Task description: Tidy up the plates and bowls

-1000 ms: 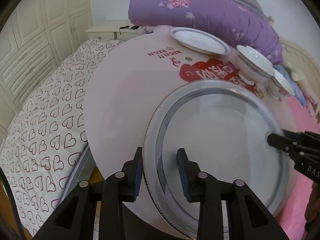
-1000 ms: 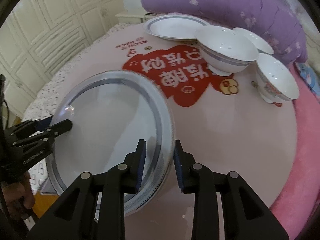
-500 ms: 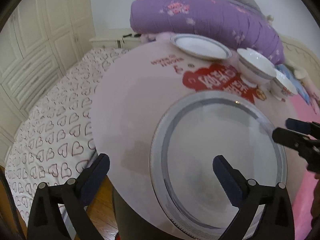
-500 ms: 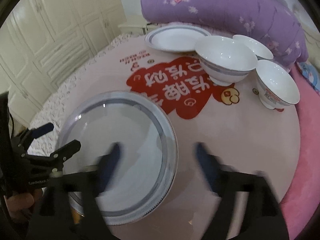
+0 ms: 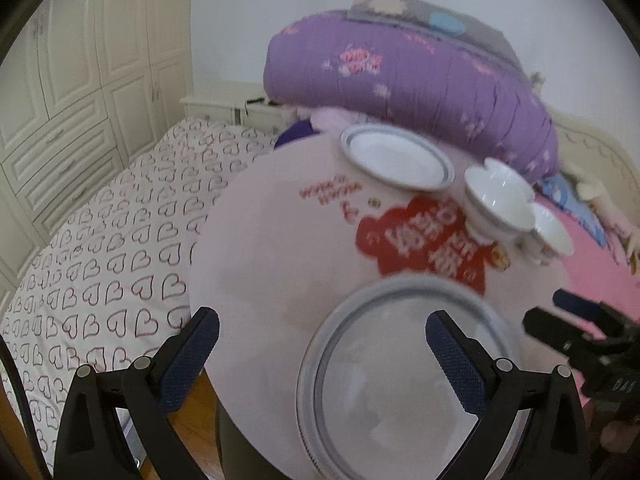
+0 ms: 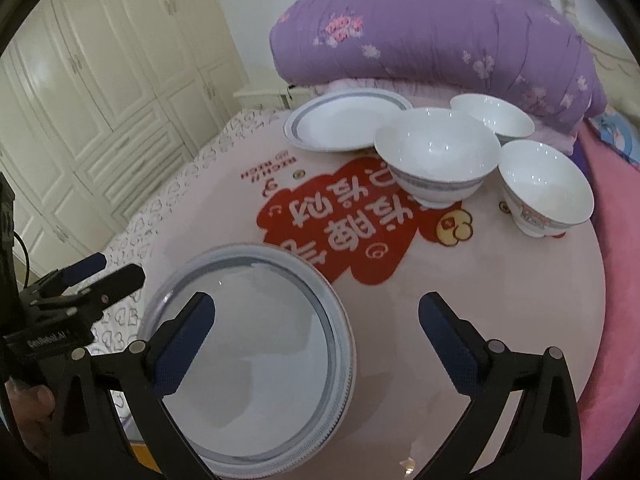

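Grey-rimmed large plate (image 6: 256,364) released on the round pink table (image 6: 460,280); we are spreading both grippers (image 5: 322,340) (image 6: 316,332) wide, lifting clear, ready for the next dish.

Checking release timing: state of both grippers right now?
Left gripper: open, jaws just opened, holding nothing; large plate lies on the round table.
Right gripper: open, just opened, empty.

walls: white | wardrobe (image 6: 92,92): cream panelled | bed (image 5: 104,248): heart-print sheet | quilt (image 6: 440,36): purple
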The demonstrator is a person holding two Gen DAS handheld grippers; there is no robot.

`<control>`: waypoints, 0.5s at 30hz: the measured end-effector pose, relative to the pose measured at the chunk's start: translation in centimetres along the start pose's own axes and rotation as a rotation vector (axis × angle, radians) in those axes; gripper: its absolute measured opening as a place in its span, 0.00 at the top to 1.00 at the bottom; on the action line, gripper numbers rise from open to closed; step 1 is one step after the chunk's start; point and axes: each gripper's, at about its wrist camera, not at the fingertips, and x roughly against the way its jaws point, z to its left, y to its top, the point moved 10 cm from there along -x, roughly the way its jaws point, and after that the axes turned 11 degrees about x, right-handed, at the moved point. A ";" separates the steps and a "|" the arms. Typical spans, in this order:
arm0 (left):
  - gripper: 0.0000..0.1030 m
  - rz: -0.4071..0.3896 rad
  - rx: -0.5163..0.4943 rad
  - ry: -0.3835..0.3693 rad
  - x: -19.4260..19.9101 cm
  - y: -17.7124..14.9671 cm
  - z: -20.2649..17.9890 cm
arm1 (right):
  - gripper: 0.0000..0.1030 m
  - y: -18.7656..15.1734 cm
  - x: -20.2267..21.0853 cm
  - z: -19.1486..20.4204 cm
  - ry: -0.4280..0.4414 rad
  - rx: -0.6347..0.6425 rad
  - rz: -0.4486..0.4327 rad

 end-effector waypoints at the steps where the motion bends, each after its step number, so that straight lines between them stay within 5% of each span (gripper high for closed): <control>1: 0.01 -0.014 0.000 -0.008 0.5 0.5 -0.3 | 0.00 0.2 0.1 -0.1 0.001 -0.003 -0.008; 15: 0.01 -0.095 0.008 -0.081 2.9 5.6 -2.6 | 0.00 6.5 2.6 -3.7 -0.041 -0.033 -0.149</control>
